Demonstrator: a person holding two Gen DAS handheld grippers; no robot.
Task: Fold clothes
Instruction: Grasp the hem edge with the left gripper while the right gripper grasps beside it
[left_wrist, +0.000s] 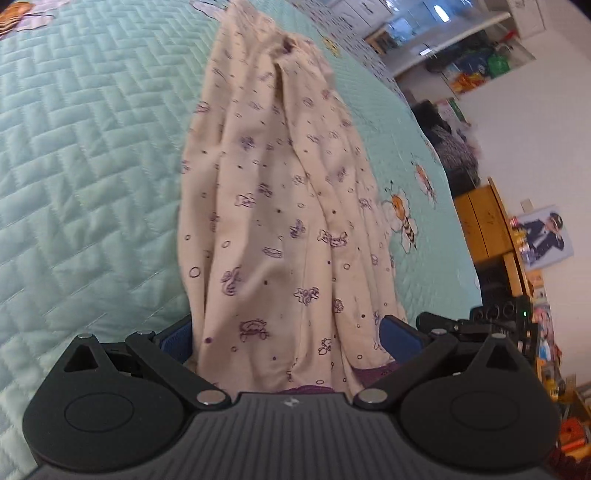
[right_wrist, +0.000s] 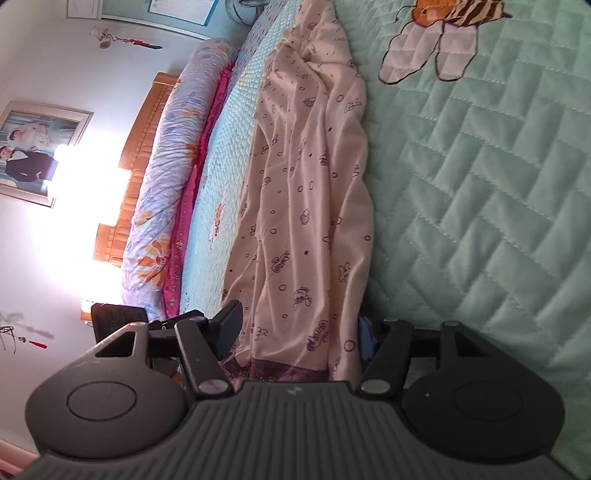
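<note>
1. While it is stretching up the middle of both frames, a cream garment printed with small purple figures is lying lengthwise and rumpled on a pale green quilted bedspread, its purple-trimmed near edge reaching back between the fingers of each tool.

2. With its blue-padded fingers standing wide on either side of the cloth, the left gripper is framing the garment's near end at the bottom of its view; the pads appear to be flanking the fabric, not pinching it, so the cloth is judged to be loose there.

3. Seen rolled onto its side, the right gripper is standing partly open around the same trimmed edge, one pad clear of the fabric at lower left and the other just beside it at lower right; no squeeze is showing.

4. Lying gathered in long folds, the garment looks laid out for flattening, both tools placed at one end, probably to take its corners.

5. Farther out, an embroidered bee is decorating the spread at right, and a wooden headboard is glowing at left.
</note>
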